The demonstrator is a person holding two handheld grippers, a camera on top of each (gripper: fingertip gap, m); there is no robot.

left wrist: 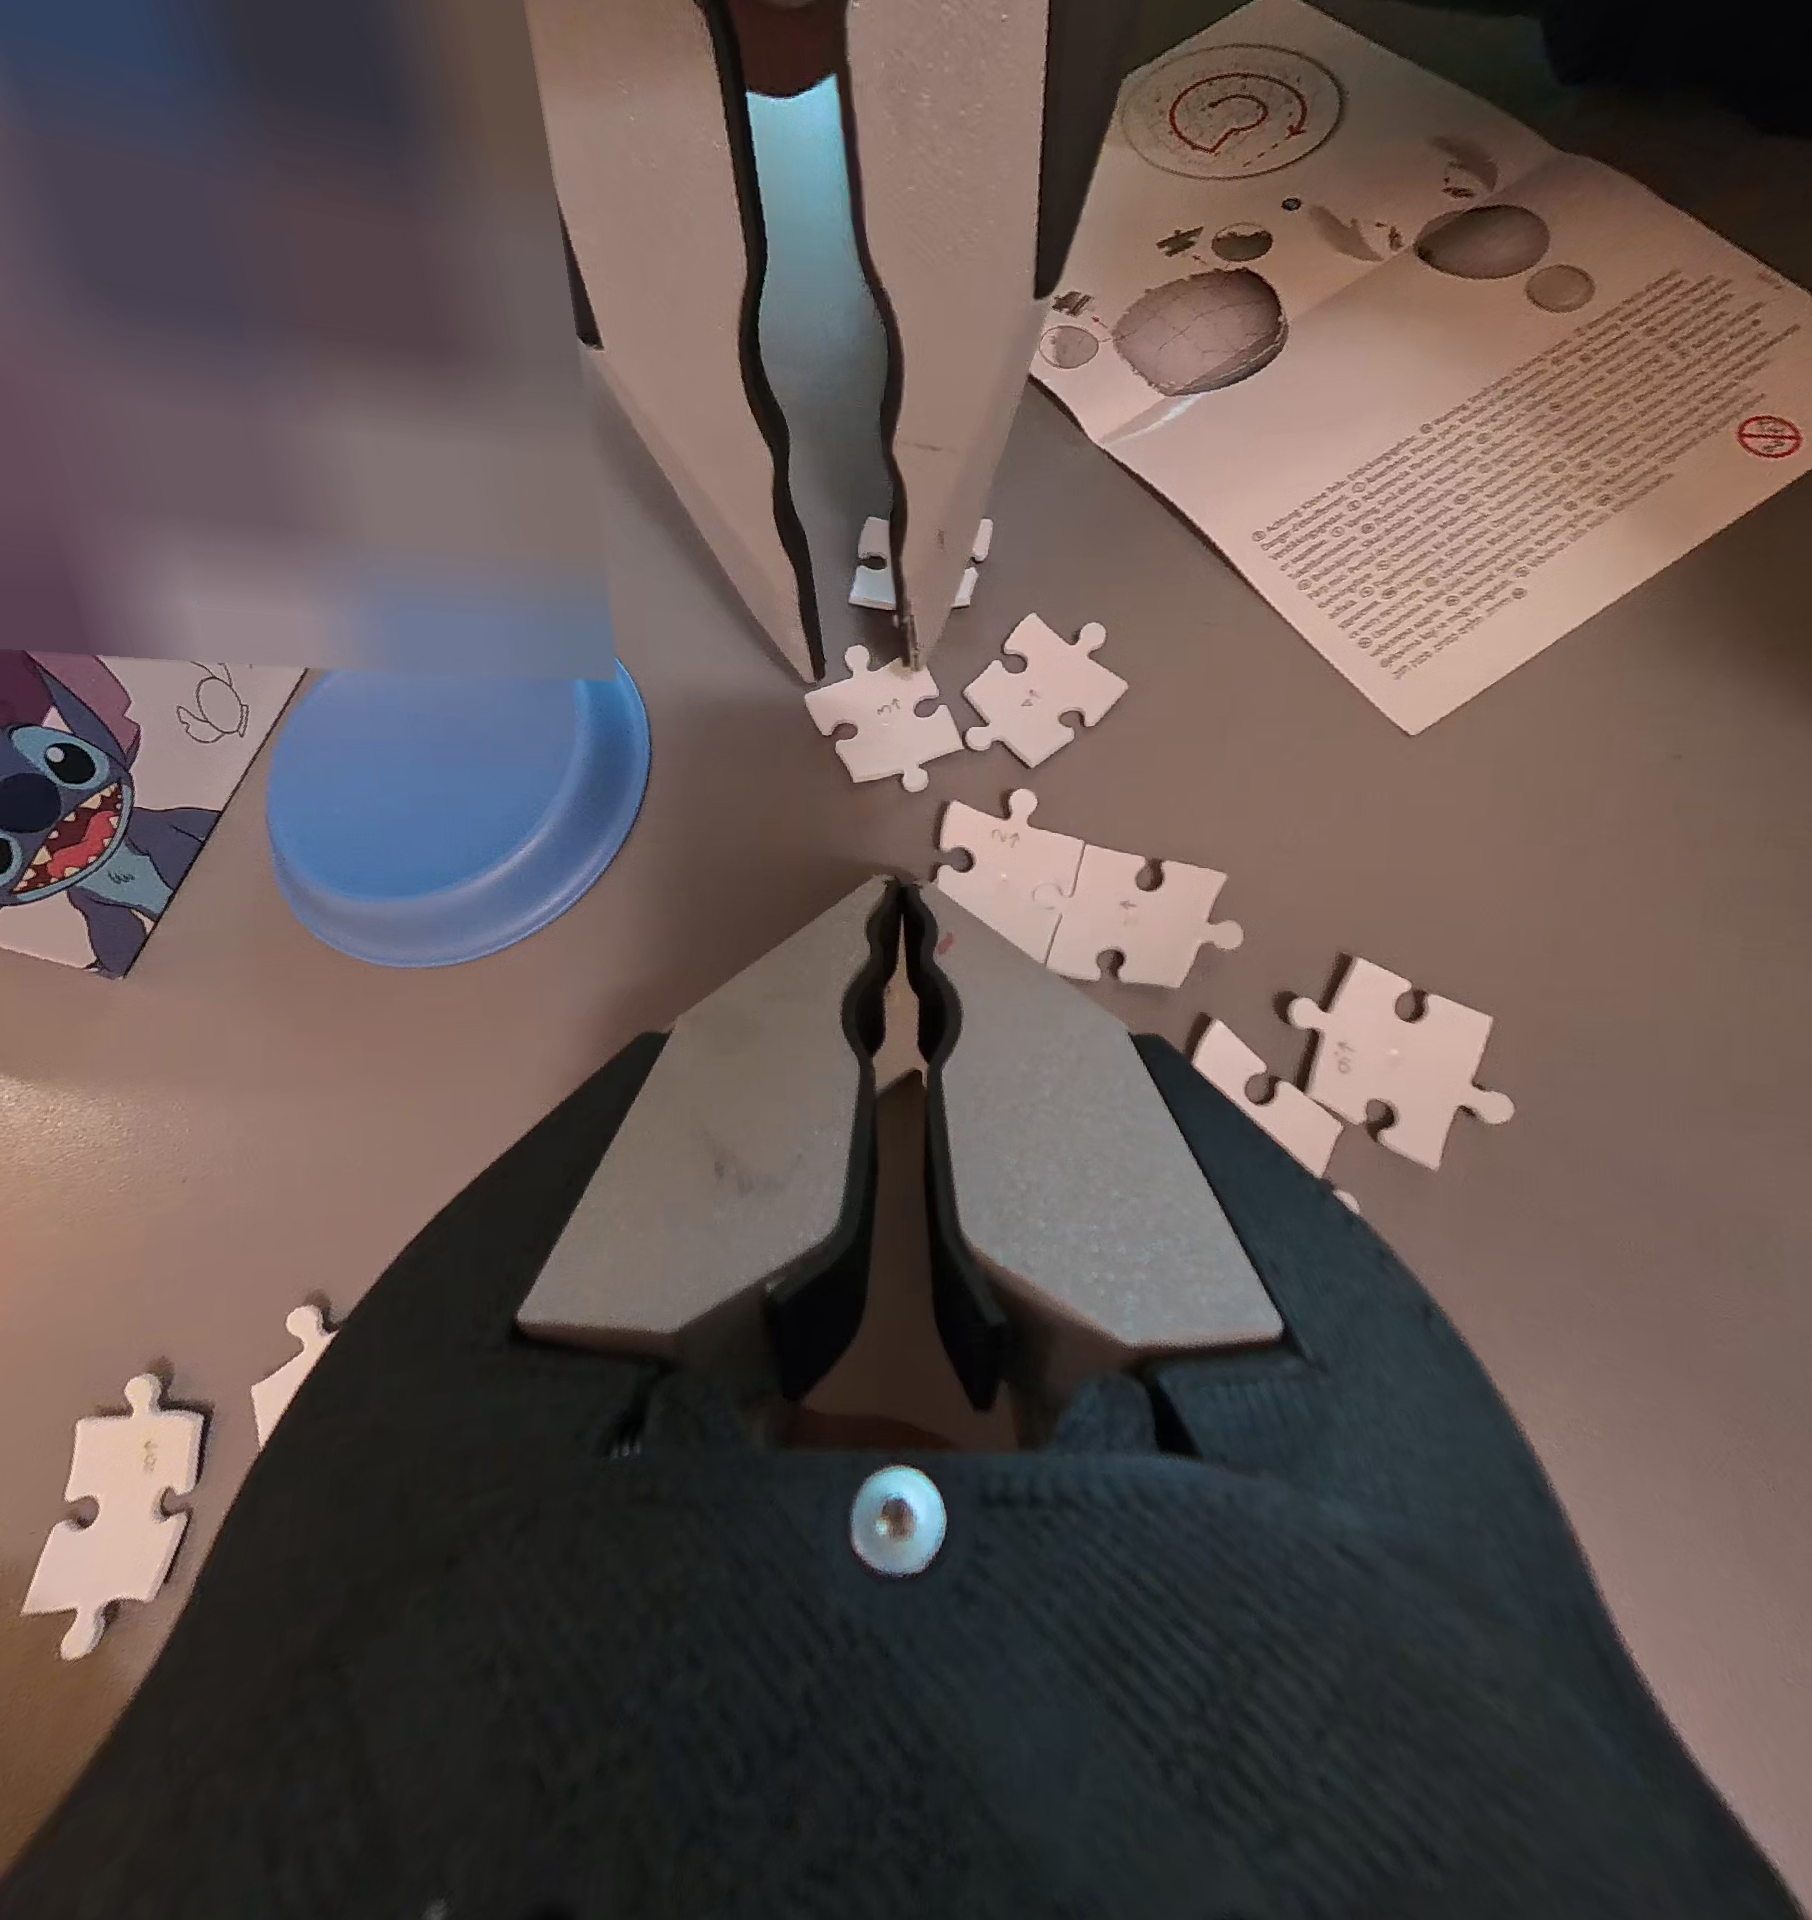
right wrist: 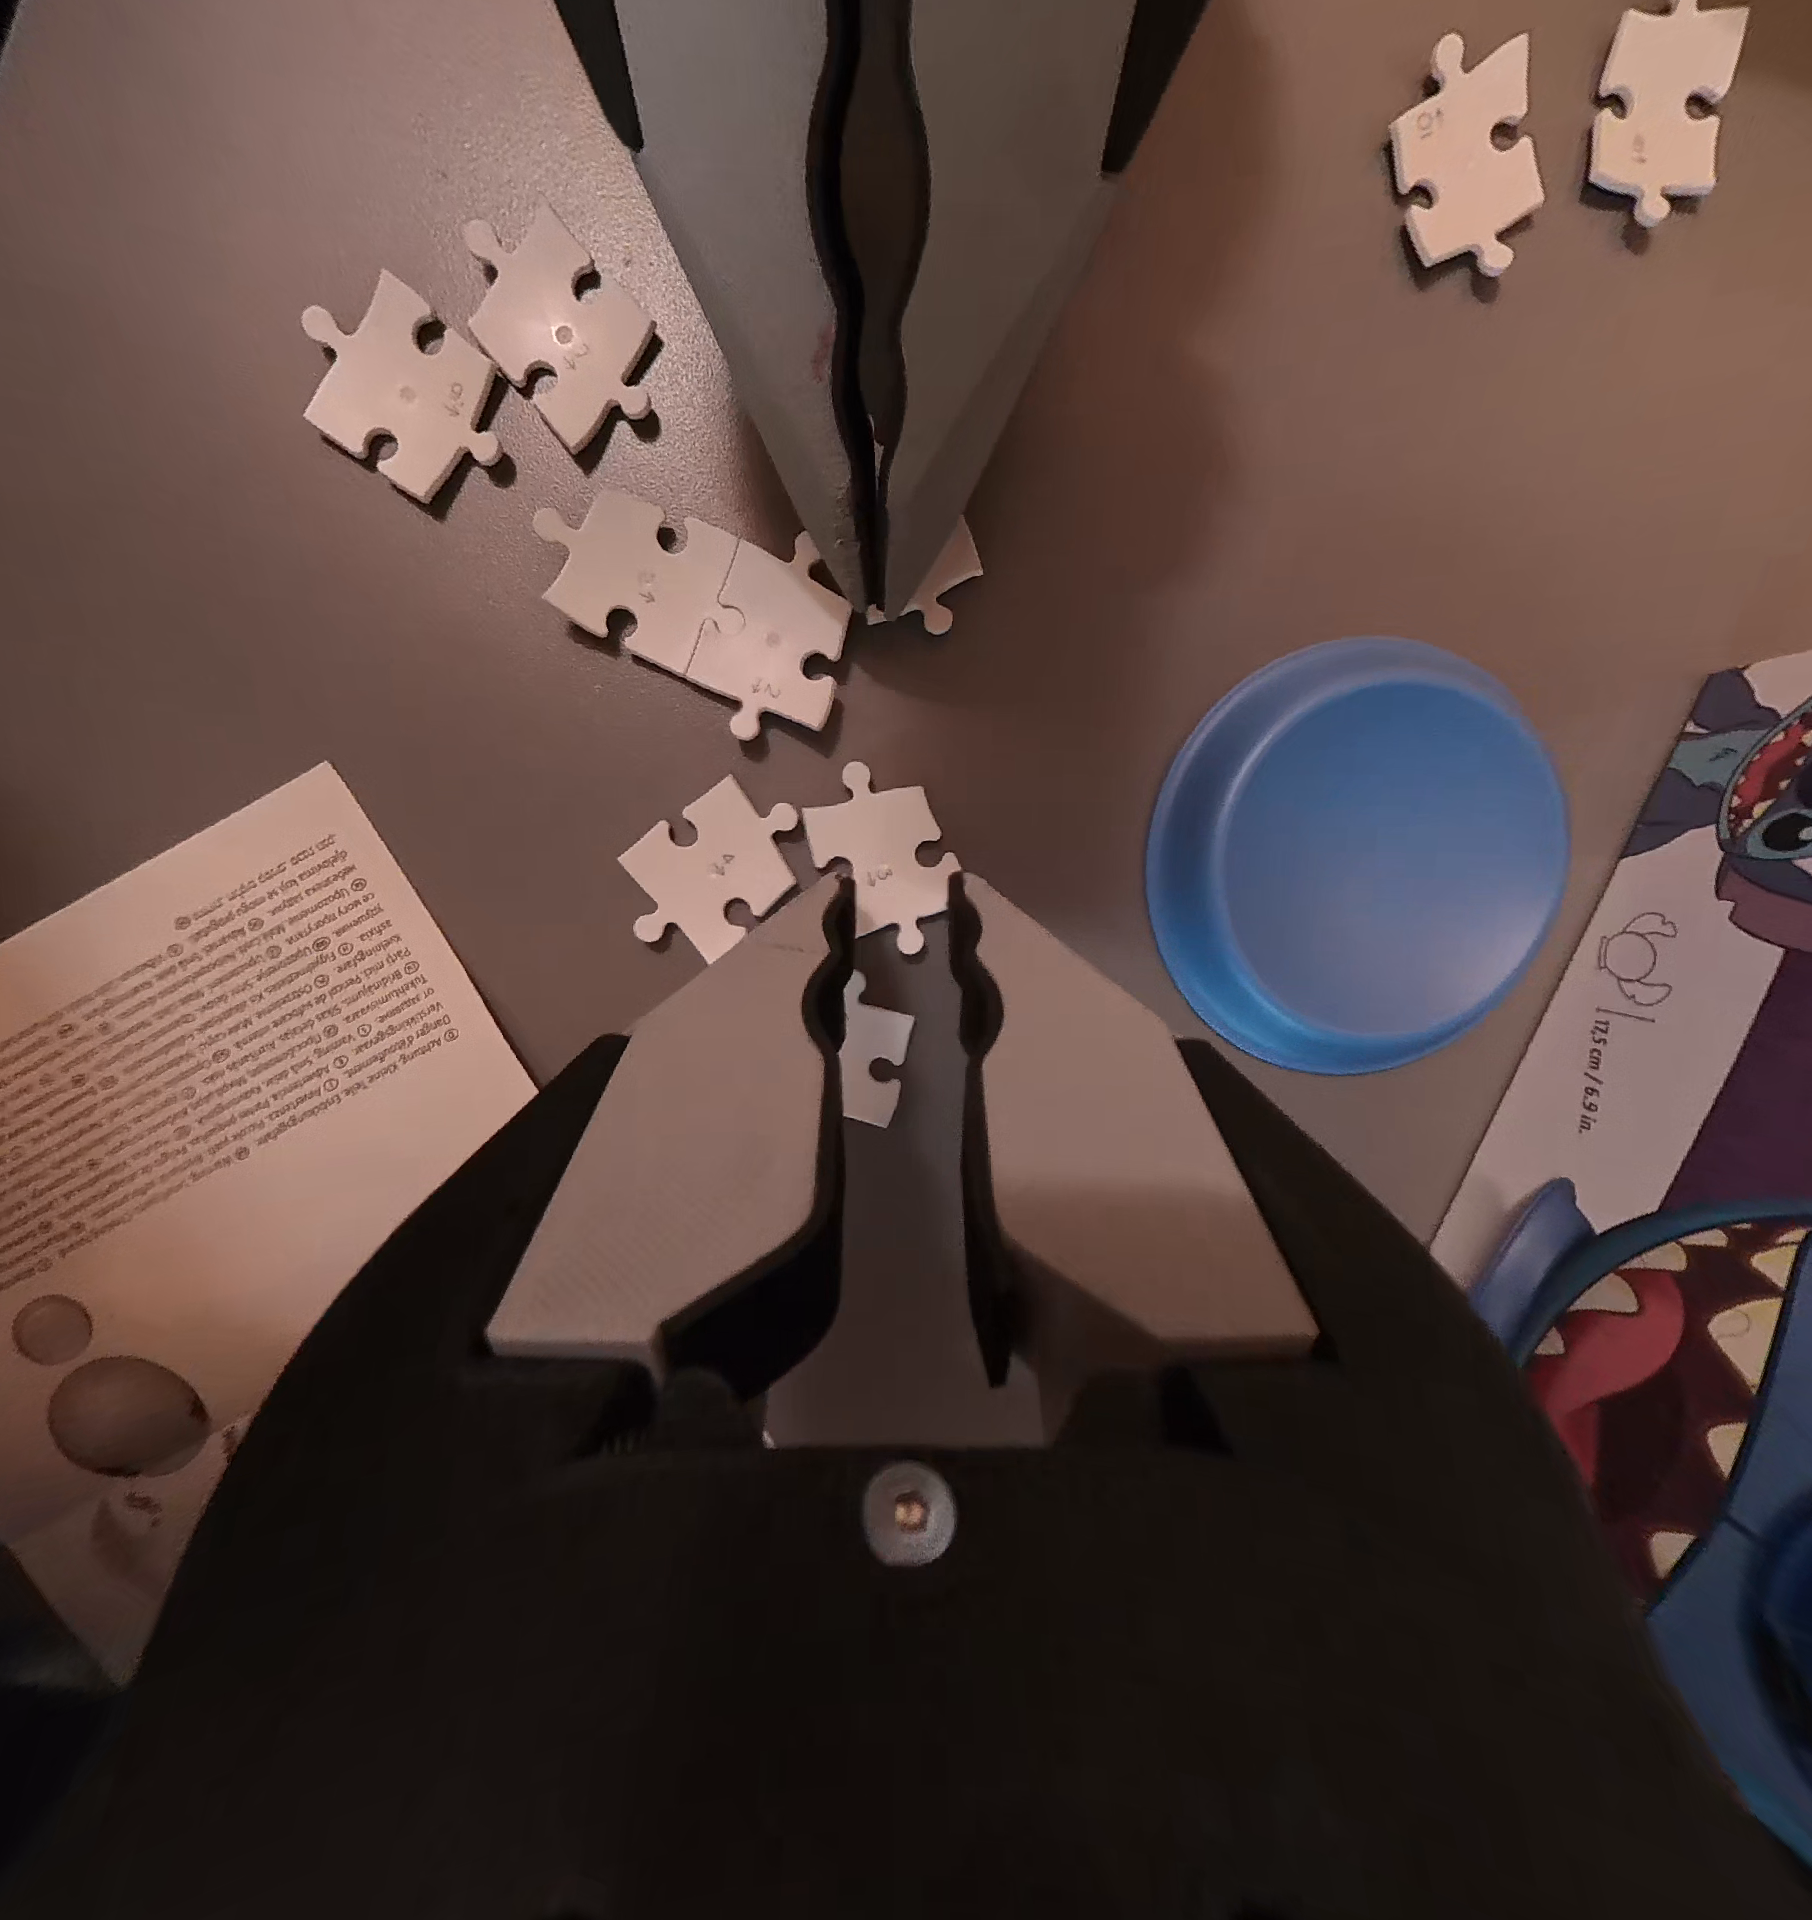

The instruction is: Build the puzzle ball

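Note:
Several white puzzle pieces lie face down on the grey table (left wrist: 1504, 831). My left gripper (left wrist: 897, 885) is shut and empty, with its tips low beside a joined pair of pieces (left wrist: 1078, 894). In the right wrist view it (right wrist: 876, 603) comes in from the top next to that pair (right wrist: 704, 613), and a white piece edge (right wrist: 946, 582) shows under its tips. My right gripper (right wrist: 900, 883) is open, its fingertips on either side of a single flat piece (right wrist: 881, 862). The left wrist view shows it (left wrist: 862, 660) at that piece's far edge (left wrist: 881, 722).
A blue round dish (left wrist: 455, 821) (right wrist: 1359, 852) stands beside the work spot. A folded instruction sheet (left wrist: 1453, 416) (right wrist: 185, 1039) and a cartoon-printed box (left wrist: 60, 810) (right wrist: 1712, 987) lie on the table. Loose pieces lie around (left wrist: 1401, 1060) (left wrist: 123, 1496) (right wrist: 715, 883) (right wrist: 1468, 156). Tip to tip, the grippers are about 5 cm apart. My right tips are roughly 8 cm from the blue round dish (right wrist: 1359, 852). It turns up in the left wrist view (left wrist: 451, 757) as well.

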